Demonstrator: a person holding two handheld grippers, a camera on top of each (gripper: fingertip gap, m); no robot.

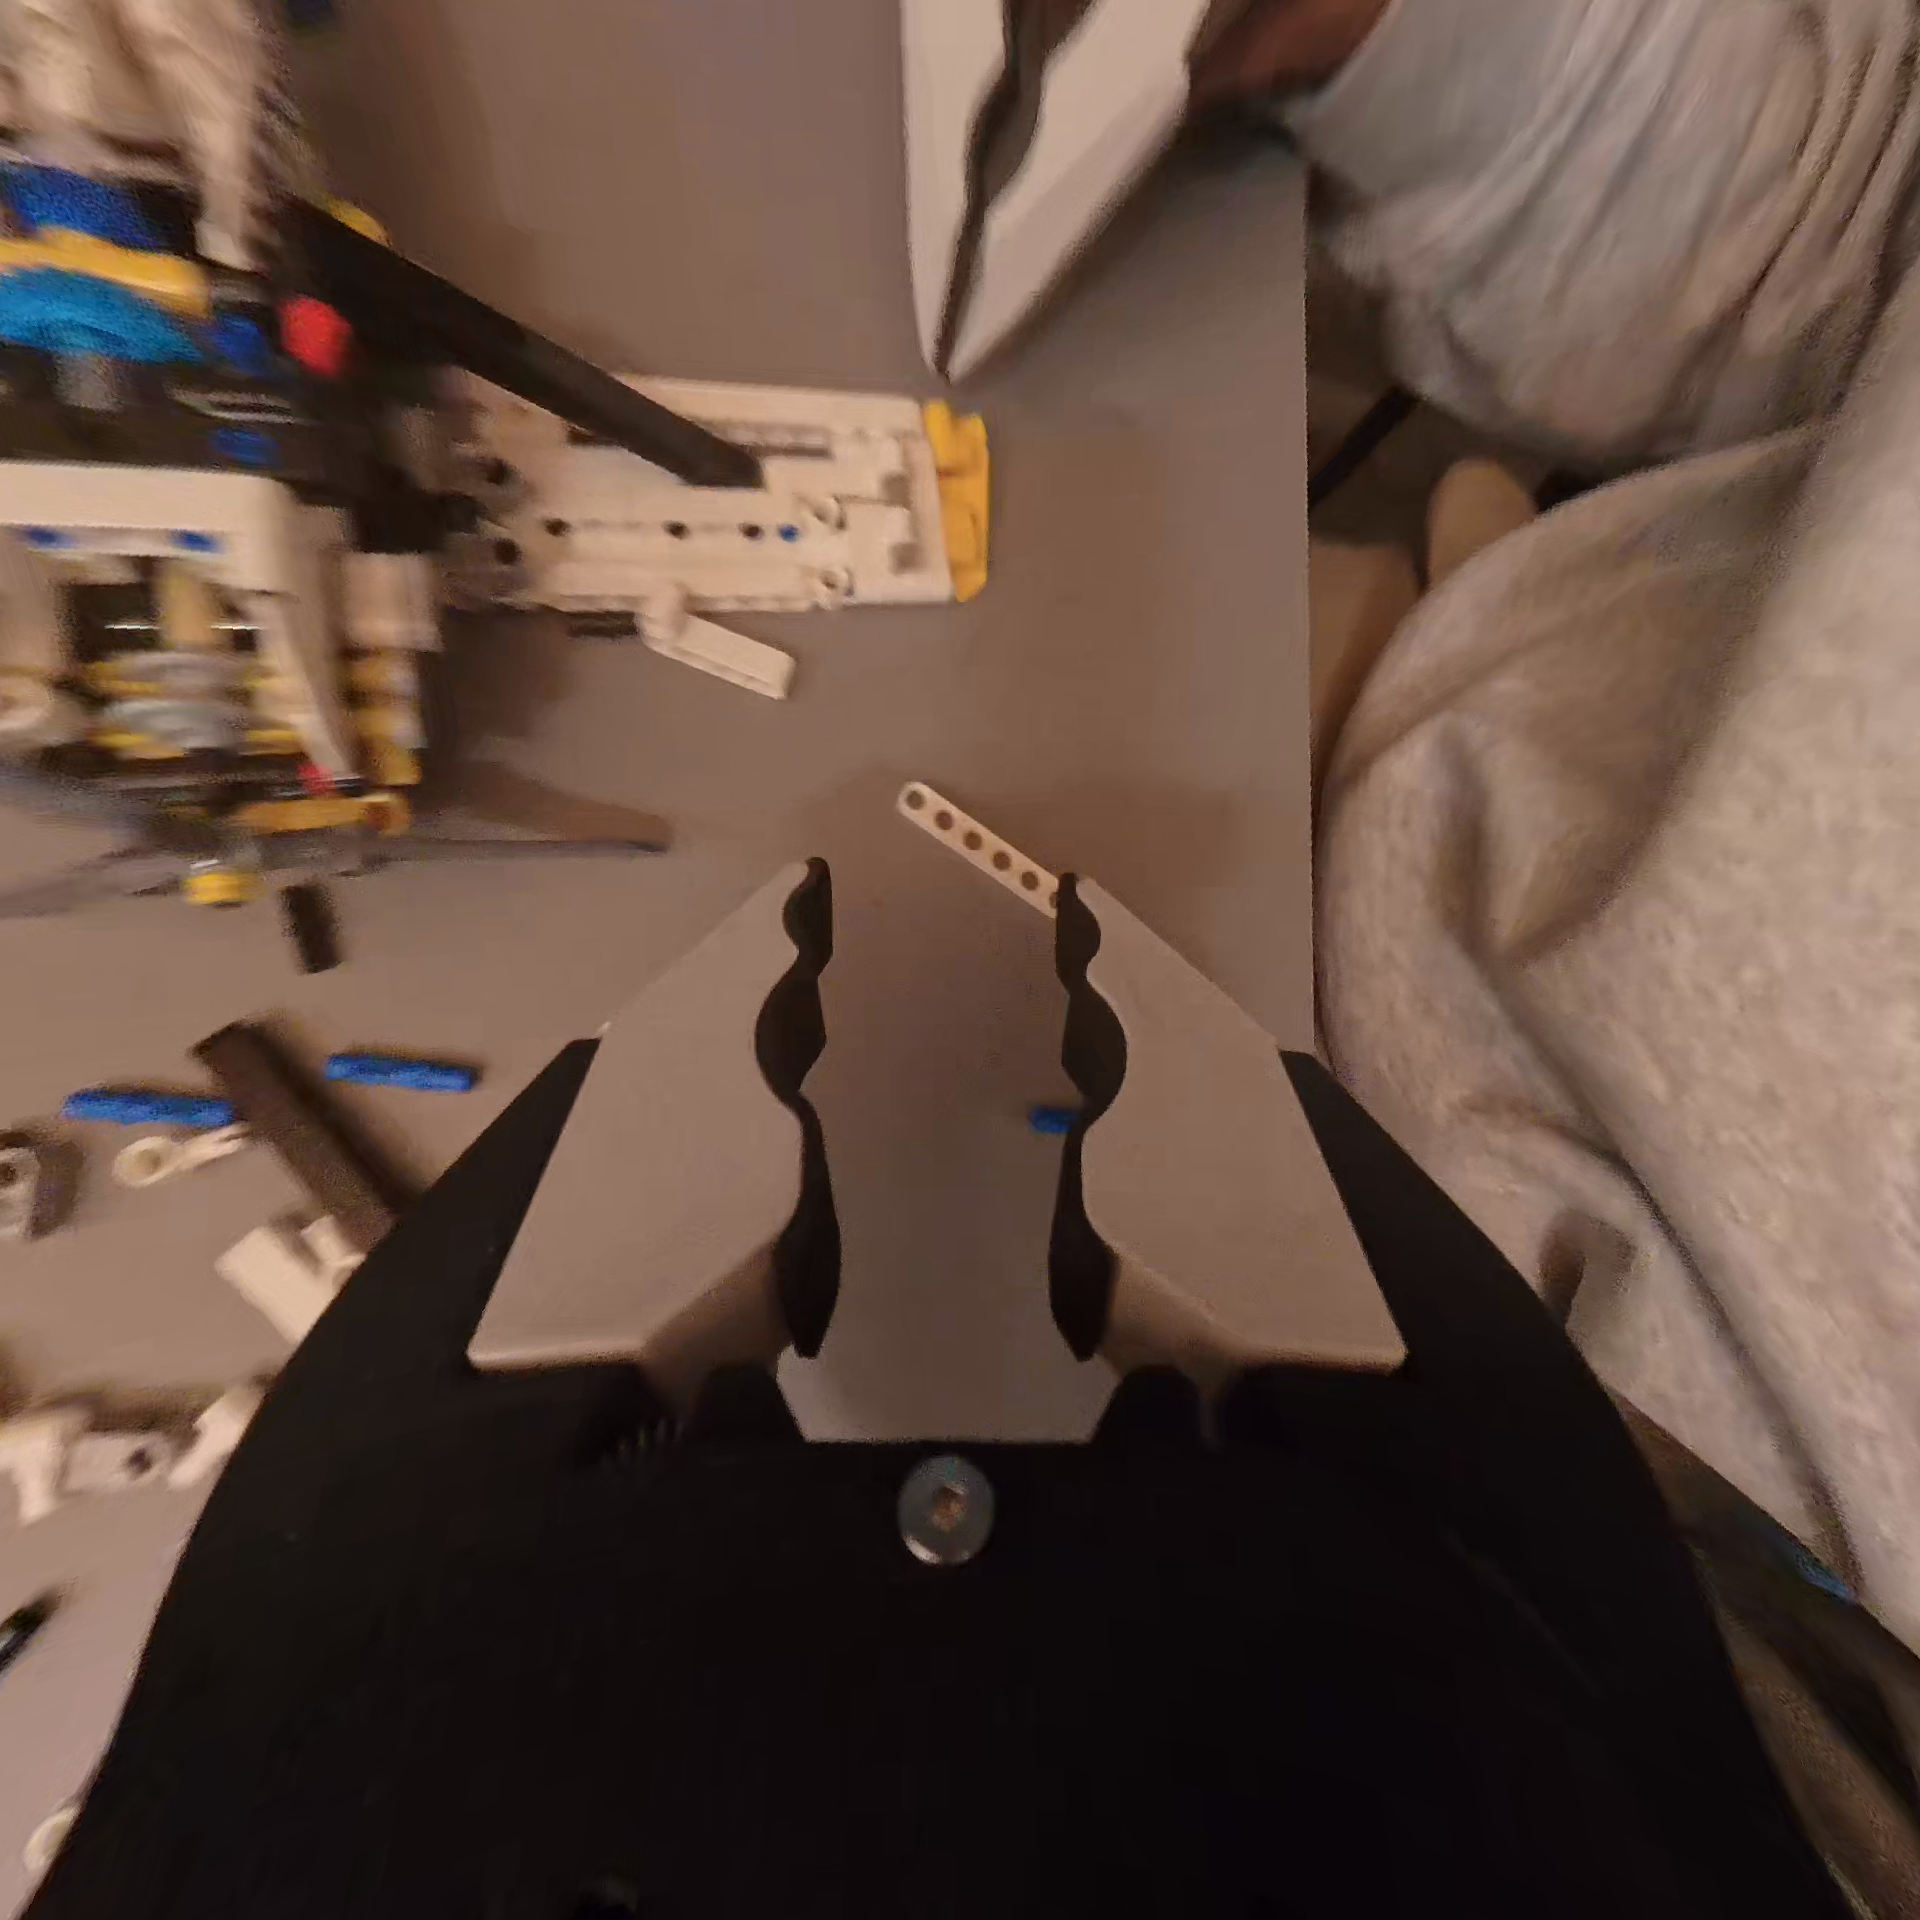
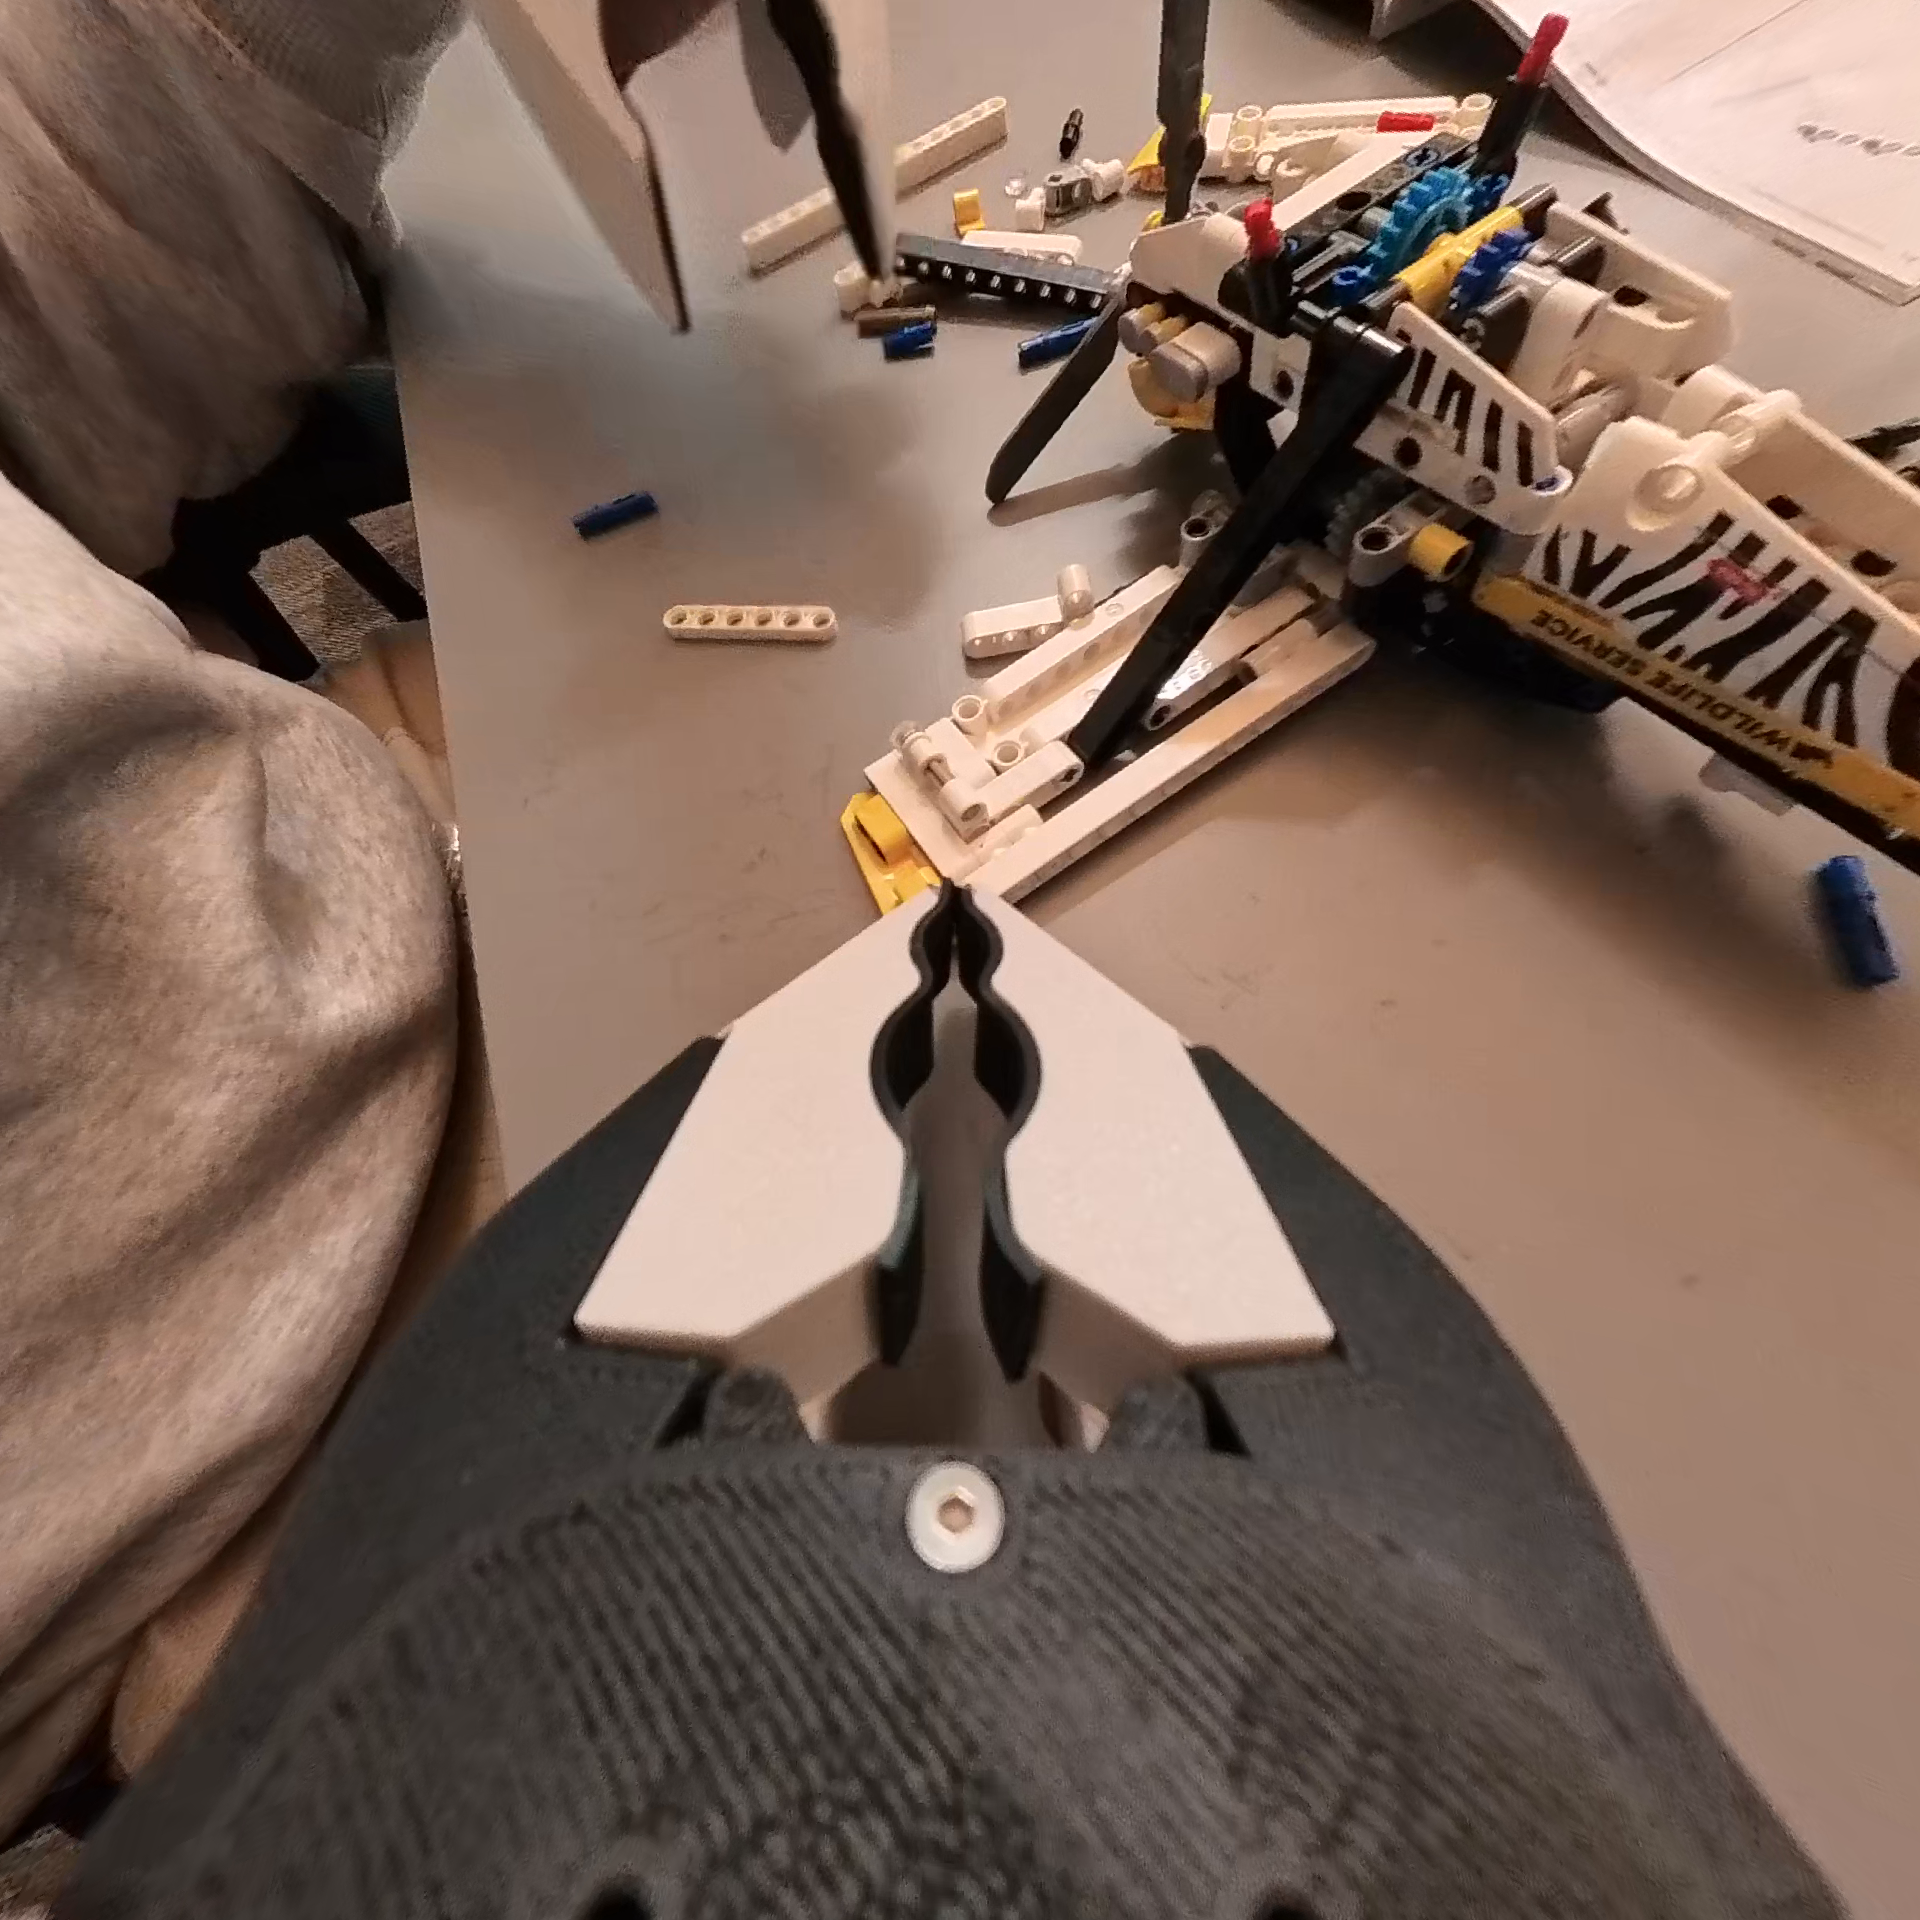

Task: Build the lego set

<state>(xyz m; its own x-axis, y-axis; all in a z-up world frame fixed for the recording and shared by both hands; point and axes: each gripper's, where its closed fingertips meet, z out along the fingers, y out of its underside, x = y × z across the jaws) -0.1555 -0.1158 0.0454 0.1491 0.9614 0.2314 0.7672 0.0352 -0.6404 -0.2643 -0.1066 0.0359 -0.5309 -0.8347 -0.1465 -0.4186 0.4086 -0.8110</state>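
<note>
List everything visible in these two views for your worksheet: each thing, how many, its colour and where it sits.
Lego model: one, white, black and yellow, right half of table.
Table: one, grey.
Holed beam: one, white, alone near table edge.
Blue pins: several, scattered.
Loose beams: several, white and grey, far end.
Paper sheets: white, far right corner.
Person's clothing: grey, beside table.
Left gripper: one, open, over the table.
Right gripper: one, shut, tips at the model's yellow end.
</note>
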